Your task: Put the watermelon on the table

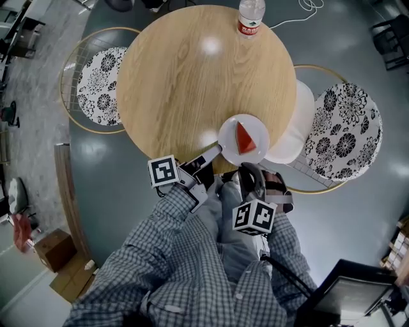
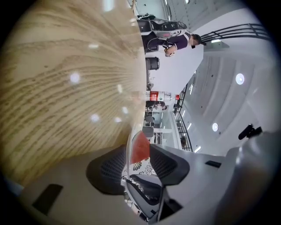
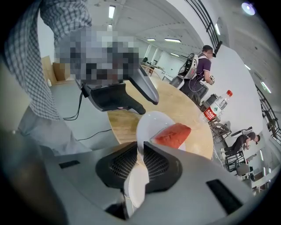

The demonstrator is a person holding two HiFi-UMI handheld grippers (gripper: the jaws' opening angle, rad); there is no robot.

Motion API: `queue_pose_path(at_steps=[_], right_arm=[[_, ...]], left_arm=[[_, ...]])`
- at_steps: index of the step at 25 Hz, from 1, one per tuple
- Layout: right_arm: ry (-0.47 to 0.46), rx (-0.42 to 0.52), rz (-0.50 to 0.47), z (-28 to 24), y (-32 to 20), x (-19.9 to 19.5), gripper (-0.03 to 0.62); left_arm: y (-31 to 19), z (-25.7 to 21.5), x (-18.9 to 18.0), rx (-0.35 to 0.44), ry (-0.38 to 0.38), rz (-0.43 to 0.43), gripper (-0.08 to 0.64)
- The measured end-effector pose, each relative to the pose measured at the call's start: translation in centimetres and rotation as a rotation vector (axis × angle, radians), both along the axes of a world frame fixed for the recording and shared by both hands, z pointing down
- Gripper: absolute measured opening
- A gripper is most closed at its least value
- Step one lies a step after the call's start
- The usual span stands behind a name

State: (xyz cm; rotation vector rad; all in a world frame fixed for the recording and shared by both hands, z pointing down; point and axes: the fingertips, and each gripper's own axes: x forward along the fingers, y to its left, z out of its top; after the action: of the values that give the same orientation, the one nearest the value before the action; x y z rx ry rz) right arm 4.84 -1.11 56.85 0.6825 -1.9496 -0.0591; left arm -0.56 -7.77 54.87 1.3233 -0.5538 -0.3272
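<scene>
A red watermelon slice lies on a white plate at the near edge of the round wooden table; the plate's near part juts past the table's rim. My right gripper is shut on the plate's near rim; its pads pinch the white edge below the slice. My left gripper is at the plate's left rim. In the left gripper view it is open, with the thin plate edge and the slice showing in the gap.
A water bottle stands at the table's far edge. Wire chairs with patterned cushions stand at the left and right, with a white seat close to the plate. A person stands beyond the table. Cardboard boxes lie on the floor.
</scene>
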Motion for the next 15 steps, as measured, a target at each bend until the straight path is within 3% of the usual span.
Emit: queue_pose_path(at_steps=[5, 15], right_arm=[[-0.020, -0.050, -0.028, 0.7, 0.2, -0.3, 0.051], [-0.100, -0.110, 0.000, 1.4, 0.1, -0.4, 0.051]], left_arm=[[0.3, 0.1, -1.6, -0.013, 0.011, -0.060, 0.156], [0.3, -0.2, -0.8, -0.006, 0.060, -0.070, 0.156]])
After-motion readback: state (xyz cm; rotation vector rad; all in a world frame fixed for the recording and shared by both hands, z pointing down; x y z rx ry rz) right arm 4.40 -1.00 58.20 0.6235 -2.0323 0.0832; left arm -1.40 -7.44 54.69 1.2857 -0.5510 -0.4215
